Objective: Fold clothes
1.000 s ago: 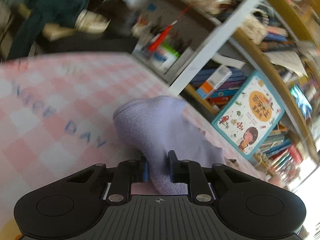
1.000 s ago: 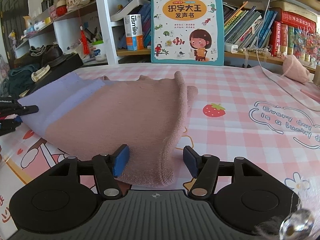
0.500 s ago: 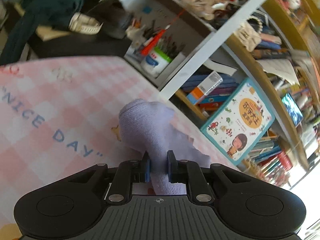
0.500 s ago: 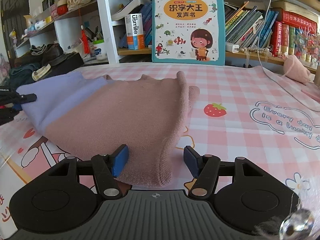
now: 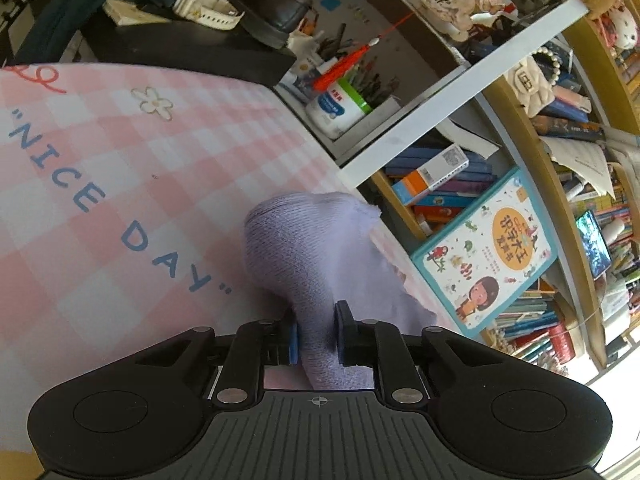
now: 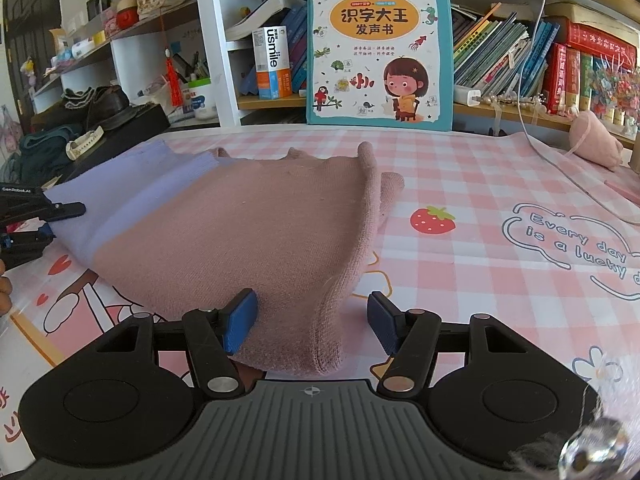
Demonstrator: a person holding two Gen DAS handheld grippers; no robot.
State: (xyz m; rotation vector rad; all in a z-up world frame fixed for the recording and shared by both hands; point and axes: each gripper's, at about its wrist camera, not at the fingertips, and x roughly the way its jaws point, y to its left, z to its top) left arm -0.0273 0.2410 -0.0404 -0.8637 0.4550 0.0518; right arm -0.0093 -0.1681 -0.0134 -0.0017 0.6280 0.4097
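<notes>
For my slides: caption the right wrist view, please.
Right gripper open astride the pink sweater's folded corner; left gripper pinches its lilac edge.

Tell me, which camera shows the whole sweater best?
The right wrist view: the sweater lies spread across the table, pink body and lilac edge both visible. The left wrist view shows only a bunched lilac part pinched in the left hand-held gripper.

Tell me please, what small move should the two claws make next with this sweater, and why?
Probably the right claw should close on the pink sweater corner first. Its jaws stand open around the folded hem, not pressing it, while the left claw already pinches the lilac sleeve end. With both ends held, the sweater could then be folded over on the checked cloth.
</notes>
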